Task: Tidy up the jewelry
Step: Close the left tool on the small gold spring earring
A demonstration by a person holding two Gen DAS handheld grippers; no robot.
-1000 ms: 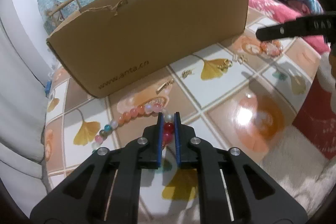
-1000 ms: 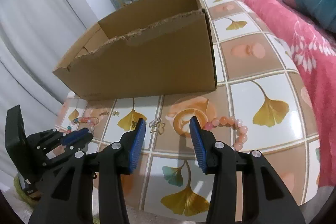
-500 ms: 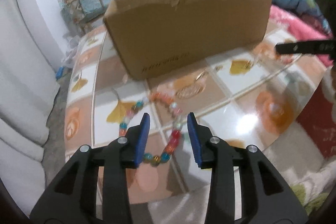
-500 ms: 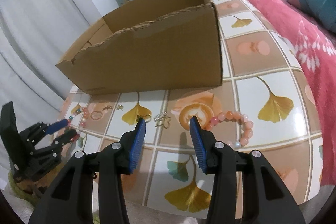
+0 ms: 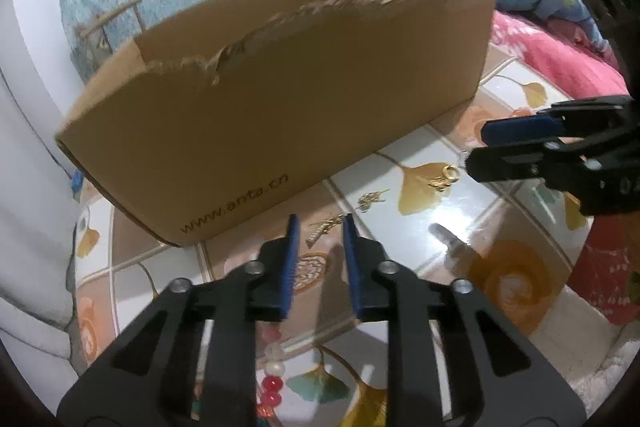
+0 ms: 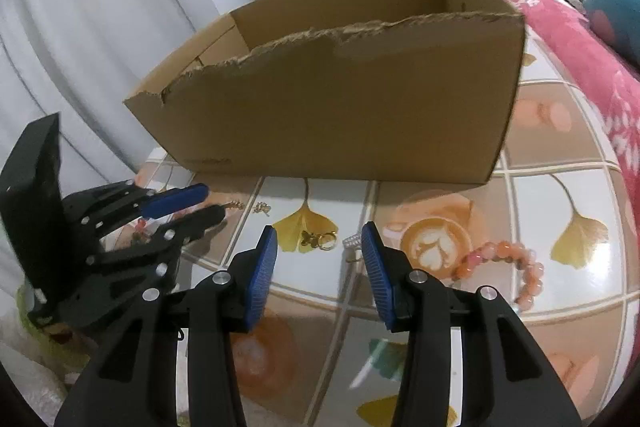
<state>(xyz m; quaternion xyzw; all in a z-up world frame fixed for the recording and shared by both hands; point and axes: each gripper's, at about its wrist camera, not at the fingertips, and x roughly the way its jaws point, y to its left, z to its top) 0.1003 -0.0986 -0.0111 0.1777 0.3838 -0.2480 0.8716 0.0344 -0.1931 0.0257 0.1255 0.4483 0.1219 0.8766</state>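
Nearest the left tool, a multicoloured bead bracelet lies on the bench under its arms; the jaws are closing with nothing clamped, only a small gold piece lying on the bench beyond the tips. The right tool hovers with jaws apart and empty above a gold ring charm and a silver clip, with a peach bead bracelet just to its right. More small gold pieces are scattered beyond. Farthest stands the cardboard box; its floor is hidden, but it seems empty, so nearly everything is probably still left to sort.
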